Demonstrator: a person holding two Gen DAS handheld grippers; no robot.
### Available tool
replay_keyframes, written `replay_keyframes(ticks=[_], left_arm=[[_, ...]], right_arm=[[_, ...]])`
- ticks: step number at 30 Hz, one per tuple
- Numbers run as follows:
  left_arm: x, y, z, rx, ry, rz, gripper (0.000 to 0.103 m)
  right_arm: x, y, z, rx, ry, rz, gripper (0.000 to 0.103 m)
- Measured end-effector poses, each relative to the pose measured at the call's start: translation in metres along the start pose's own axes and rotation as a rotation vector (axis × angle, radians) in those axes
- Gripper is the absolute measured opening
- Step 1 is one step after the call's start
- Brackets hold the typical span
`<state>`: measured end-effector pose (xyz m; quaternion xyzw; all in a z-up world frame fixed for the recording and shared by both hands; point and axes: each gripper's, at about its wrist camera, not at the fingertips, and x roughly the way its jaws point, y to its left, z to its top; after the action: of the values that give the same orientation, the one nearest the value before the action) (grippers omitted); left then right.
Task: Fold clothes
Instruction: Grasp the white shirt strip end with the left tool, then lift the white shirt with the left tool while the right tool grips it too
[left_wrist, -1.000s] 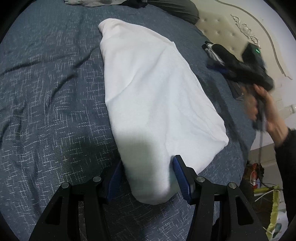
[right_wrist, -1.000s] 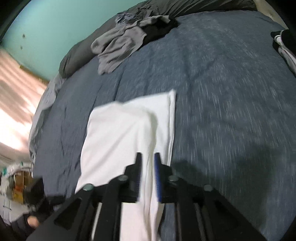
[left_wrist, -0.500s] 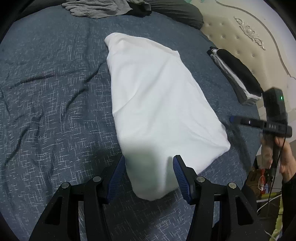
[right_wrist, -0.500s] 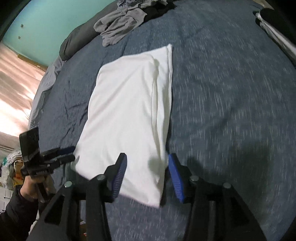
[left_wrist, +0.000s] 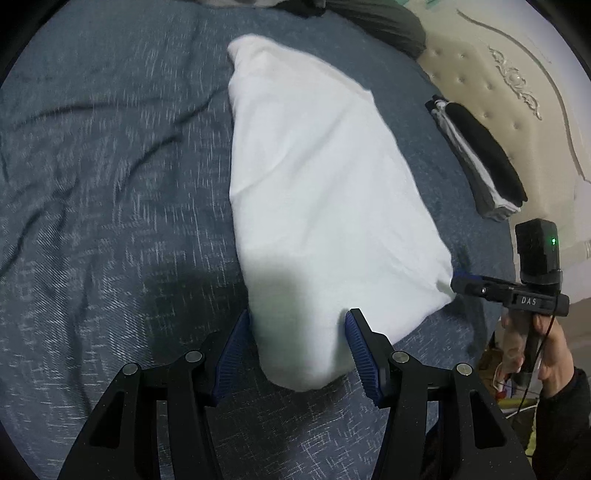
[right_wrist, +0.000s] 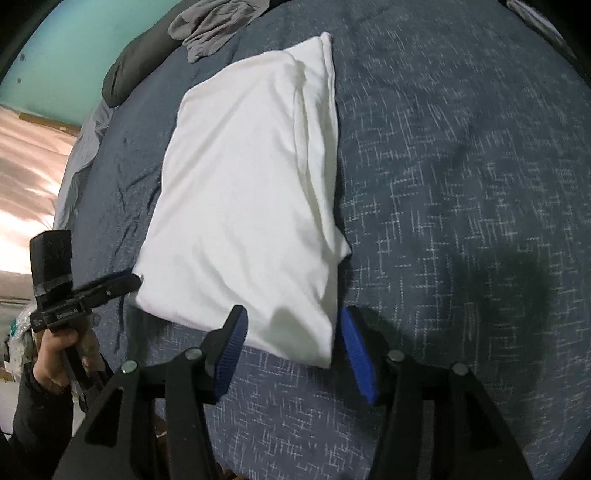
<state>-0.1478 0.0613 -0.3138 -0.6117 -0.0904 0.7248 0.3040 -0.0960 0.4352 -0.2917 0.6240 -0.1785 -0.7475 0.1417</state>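
While the left wrist view alone caught the headboard (left_wrist: 491, 70) & black folded stack (left_wrist: 480, 155), the right showed a teal wall (right_wrist: 74, 48). White garment (left_wrist: 317, 177) lay on the bed (left_wrist: 92, 184), long axis running away. Left gripper (left_wrist: 297, 332) & right gripper (right_wrist: 291, 325), just widened, each straddled a near corner, jaws apart.

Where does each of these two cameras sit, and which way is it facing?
Left wrist: on the left hand-held gripper, looking down at one near corner of the white garment; the right hand shows.
Right wrist: on the right hand-held gripper, looking down at the other near corner; the left hand shows.
Shared: garment, bedspread.
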Motion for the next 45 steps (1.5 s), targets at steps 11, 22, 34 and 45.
replay_keyframes(ticks=[11, 22, 34, 45], left_arm=[[0.018, 0.007, 0.006, -0.056, -0.002, -0.067, 0.061], [0.029, 0.008, 0.010, -0.062, -0.007, -0.115, 0.061], [0.021, -0.013, 0.013, 0.040, -0.066, -0.084, 0.039], [-0.036, -0.059, 0.053, 0.153, -0.201, -0.160, 0.034]], right_arm=[[0.018, -0.010, 0.001, 0.040, 0.024, 0.036, 0.056], [0.033, -0.002, 0.010, 0.026, 0.043, 0.079, 0.056], [0.031, 0.019, 0.004, -0.056, -0.001, 0.045, 0.013], [-0.036, 0.050, 0.034, -0.133, -0.185, 0.177, 0.011]])
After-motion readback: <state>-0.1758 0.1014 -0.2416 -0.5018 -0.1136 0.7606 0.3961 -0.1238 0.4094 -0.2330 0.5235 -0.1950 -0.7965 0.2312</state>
